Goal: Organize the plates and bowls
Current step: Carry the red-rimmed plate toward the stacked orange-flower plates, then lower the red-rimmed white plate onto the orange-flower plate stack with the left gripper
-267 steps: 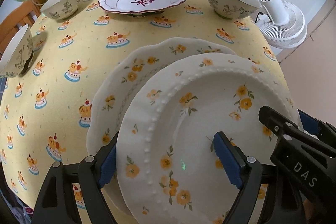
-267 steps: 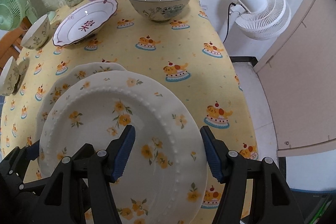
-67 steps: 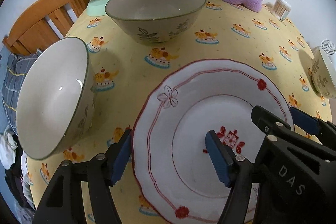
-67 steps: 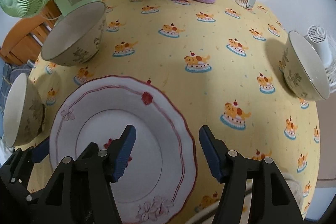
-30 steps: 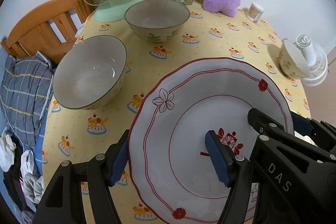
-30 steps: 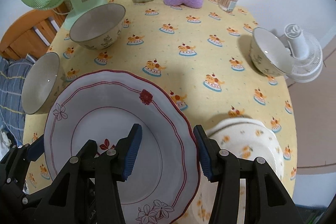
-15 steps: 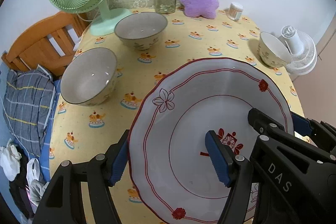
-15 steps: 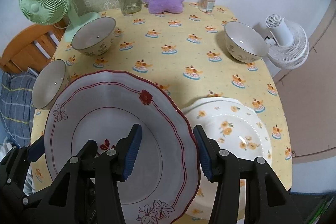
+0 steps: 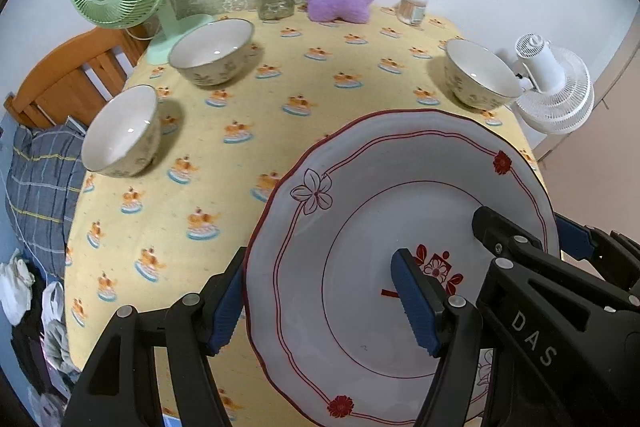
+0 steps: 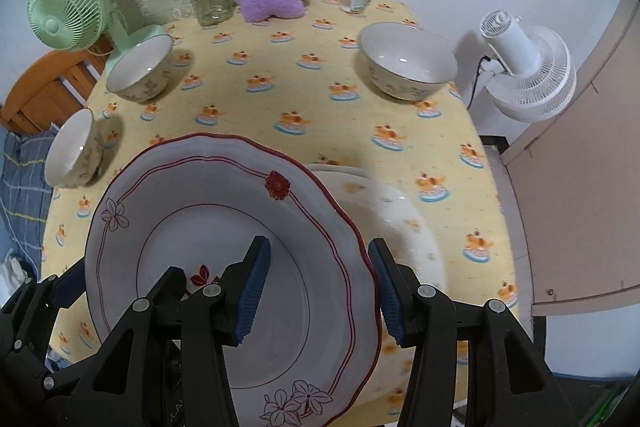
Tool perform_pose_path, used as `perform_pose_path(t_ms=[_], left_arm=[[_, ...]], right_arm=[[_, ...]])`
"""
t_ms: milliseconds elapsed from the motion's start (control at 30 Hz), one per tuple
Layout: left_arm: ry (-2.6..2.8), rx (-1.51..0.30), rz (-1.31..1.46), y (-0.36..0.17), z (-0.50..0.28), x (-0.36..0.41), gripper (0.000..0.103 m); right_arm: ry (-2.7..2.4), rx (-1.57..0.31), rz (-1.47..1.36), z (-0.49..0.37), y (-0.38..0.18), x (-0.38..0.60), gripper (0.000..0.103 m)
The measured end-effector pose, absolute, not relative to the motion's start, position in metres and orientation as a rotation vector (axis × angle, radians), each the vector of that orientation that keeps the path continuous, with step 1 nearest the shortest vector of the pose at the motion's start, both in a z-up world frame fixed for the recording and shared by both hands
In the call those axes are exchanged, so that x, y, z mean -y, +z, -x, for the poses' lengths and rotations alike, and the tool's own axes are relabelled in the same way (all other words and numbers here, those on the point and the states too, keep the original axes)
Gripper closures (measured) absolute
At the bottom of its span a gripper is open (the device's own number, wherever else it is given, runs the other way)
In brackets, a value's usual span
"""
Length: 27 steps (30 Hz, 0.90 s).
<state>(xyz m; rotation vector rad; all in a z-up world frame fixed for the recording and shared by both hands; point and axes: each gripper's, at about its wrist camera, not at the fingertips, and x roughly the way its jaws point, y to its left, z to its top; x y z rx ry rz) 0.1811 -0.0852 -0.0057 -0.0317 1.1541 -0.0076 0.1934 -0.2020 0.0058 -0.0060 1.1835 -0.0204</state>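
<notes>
We have the red-rimmed plate (image 10: 224, 247) lifted clear of the bench (image 10: 320, 95) between our two grippers. The left gripper (image 9: 320, 299) clamps its rim at about nine o'clock of the plate, one pad under the edge, the other on the inner face. The right gripper (image 10: 320, 287) clamps the opposite rim at about three o'clock, its jaws closed across the scalloped edge. So both sets of jaws are shut on the same plate, and neither hand is free.

What the next move turns on is the yellow-flowered plate stack (image 10: 392, 223). In the right wrist view it lies on the bench below and toward three o'clock of the plate we carry, partly covered by its rim; the picture there is blurred, so we cannot tell how many plates it holds. The right hand is the nearer one to it. In the left wrist view the stack is hidden behind the carried plate.

We judge that the plate must travel toward three o'clock until its centre sits above the stack, then come down level, both hands together.

The three bowls stand well apart from this path: one (image 10: 406, 61) at one o'clock near the white fan (image 10: 528, 75), two (image 10: 140, 69) (image 10: 74, 149) at ten and nine o'clock.
</notes>
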Motion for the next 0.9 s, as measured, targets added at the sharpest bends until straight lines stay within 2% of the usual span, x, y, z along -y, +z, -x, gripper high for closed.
perform_pose_path(t_ms=[467, 900], left_arm=[[-0.038, -1.187, 0.048, -0.03, -0.182, 0.159, 0.032], [-0.038, -1.264, 0.05, -0.062, -0.195, 0.178, 0.031]], right_arm=[[-0.052, -1.211, 0.016, -0.191, -0.013, 0.278, 0.049], [-0.049, -1.295, 0.03, -0.205, -0.048, 0.297, 0.049]])
